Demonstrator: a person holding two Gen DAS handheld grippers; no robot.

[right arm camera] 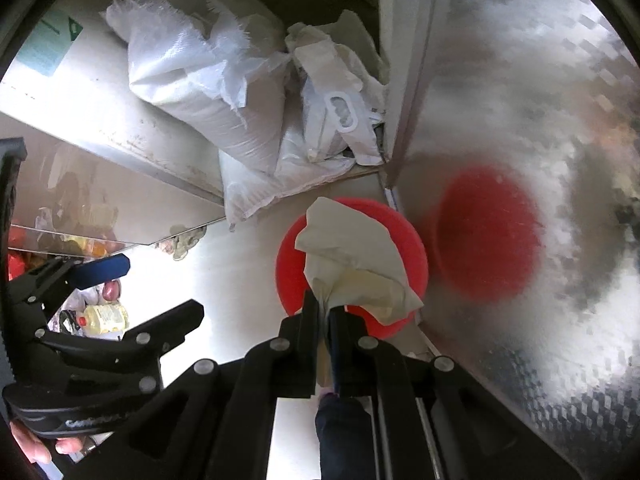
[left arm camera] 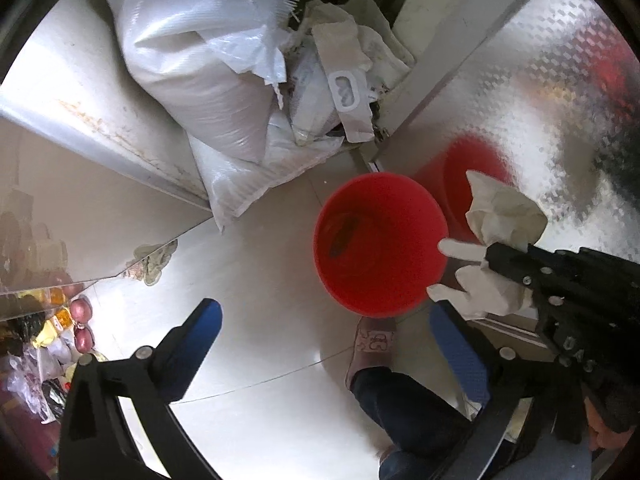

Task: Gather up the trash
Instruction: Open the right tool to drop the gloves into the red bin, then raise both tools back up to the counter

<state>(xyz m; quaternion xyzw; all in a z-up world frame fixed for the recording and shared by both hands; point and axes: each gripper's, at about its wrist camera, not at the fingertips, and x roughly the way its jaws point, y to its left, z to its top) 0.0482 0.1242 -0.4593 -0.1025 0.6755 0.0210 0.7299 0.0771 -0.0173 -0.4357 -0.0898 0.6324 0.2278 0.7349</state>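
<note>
A red bucket (left arm camera: 380, 244) stands on the pale floor with something dark lying in its bottom. My left gripper (left arm camera: 324, 306) points down just in front of the bucket, jaws wide open, nothing between the blue pads (left arm camera: 204, 332). A crumpled off-white paper (right arm camera: 352, 256) hangs over the red bucket (right arm camera: 288, 272), and my right gripper (right arm camera: 324, 304) is shut on its lower end. From the left wrist view, the right gripper (left arm camera: 494, 256) and the paper (left arm camera: 504, 208) sit at the bucket's right rim. The left gripper (right arm camera: 152, 288) shows open at the left of the right wrist view.
White woven sacks (left arm camera: 200, 60) and crumpled bags are piled behind the bucket. A patterned steel cabinet wall (left arm camera: 540, 100) on the right mirrors the bucket. Bottles and packets (left arm camera: 52, 320) lie at the left under a steel shelf. A person's shoe (left arm camera: 372, 344) and leg stand close to the bucket.
</note>
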